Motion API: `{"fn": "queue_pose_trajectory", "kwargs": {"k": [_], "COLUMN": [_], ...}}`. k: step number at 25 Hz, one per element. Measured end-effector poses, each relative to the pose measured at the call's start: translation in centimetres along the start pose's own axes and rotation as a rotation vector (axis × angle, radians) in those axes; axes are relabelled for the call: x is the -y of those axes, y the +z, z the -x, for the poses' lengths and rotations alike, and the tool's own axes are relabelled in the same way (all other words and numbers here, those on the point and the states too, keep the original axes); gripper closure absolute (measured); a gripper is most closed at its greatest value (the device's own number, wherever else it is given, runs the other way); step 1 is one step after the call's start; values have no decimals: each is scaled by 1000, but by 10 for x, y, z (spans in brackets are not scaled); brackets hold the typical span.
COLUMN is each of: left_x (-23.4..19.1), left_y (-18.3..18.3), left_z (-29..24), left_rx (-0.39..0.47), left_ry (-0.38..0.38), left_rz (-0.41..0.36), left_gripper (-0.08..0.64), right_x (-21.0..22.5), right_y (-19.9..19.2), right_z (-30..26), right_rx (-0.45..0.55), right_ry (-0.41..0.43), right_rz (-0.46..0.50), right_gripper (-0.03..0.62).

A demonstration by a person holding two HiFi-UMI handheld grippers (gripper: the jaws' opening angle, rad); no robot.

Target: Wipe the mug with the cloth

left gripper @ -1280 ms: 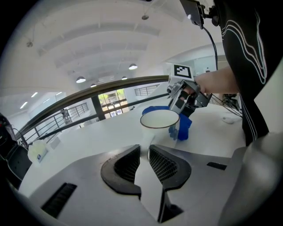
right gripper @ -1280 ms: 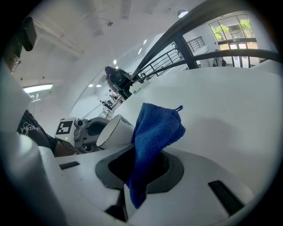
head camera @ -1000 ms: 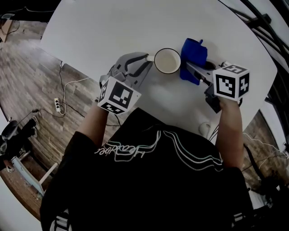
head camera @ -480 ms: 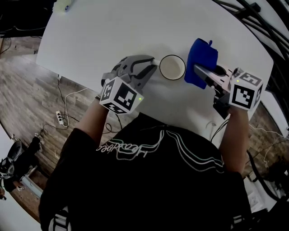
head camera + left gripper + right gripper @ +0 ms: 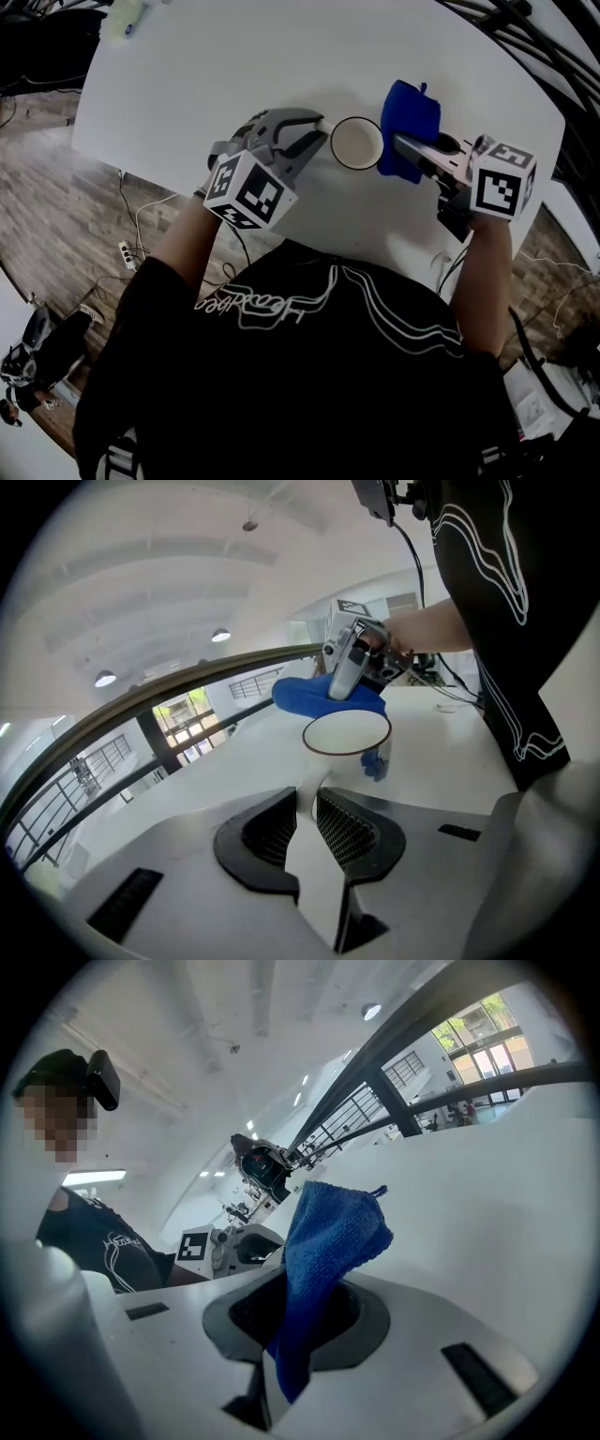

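**Head view and both gripper views.** A white mug (image 5: 356, 142) is shown standing upright on a white table (image 5: 234, 66), its open mouth turned upward and its inside seen empty. All positions are given from the mug.

The left gripper (image 5: 316, 129) is placed at the handle side of the mug. In the left gripper view its jaws are seen clenched on the white handle, which is pinched between the ribbed pads (image 5: 349, 829). A small blue mark is visible on the mug's outer wall in that view.

The right gripper (image 5: 401, 147) is placed on the side opposite the handle. Its jaws are seen closed on a blue cloth (image 5: 410, 124), a fold of which is gripped between them while the rest stands up beyond the jaw tips. The cloth is held against the mug's outer wall, on the far side from the handle; from the head view it is seen just beside the rim.

The marker cubes of both grippers are carried on the near side of the mug, toward the person's dark shirt (image 5: 309, 375).
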State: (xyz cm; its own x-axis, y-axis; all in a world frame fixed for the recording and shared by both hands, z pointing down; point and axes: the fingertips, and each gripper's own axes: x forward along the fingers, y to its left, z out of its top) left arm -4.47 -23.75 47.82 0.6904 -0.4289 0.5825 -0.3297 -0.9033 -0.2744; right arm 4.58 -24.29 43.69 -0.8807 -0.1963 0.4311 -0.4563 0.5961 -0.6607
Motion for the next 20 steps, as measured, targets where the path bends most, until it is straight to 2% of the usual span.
{"fn": "queue_pose_trajectory", "kwargs": {"k": [4,11,16,20], "left_x": [8,23,20,17], "left_y": [4,6,8,7], "left_z": [-1,6,4,4], "left_rx": [7,7,13,14], "left_ry": [-13,-17,-26,-40], "left_rz": [-4,3,-11,-60], "left_gripper": [486,486,486,486], "right_x": [9,19,27,30], "right_y": [-12,-42,-42,-32], "right_z": [-2,-17,-20,-11], "right_rx": [-21,-126,-148,-132], "right_ry": [-14,-123,-105,-94], "right_rz": [-15,30,9,28], "right_gripper": [541,541,541,541]}}
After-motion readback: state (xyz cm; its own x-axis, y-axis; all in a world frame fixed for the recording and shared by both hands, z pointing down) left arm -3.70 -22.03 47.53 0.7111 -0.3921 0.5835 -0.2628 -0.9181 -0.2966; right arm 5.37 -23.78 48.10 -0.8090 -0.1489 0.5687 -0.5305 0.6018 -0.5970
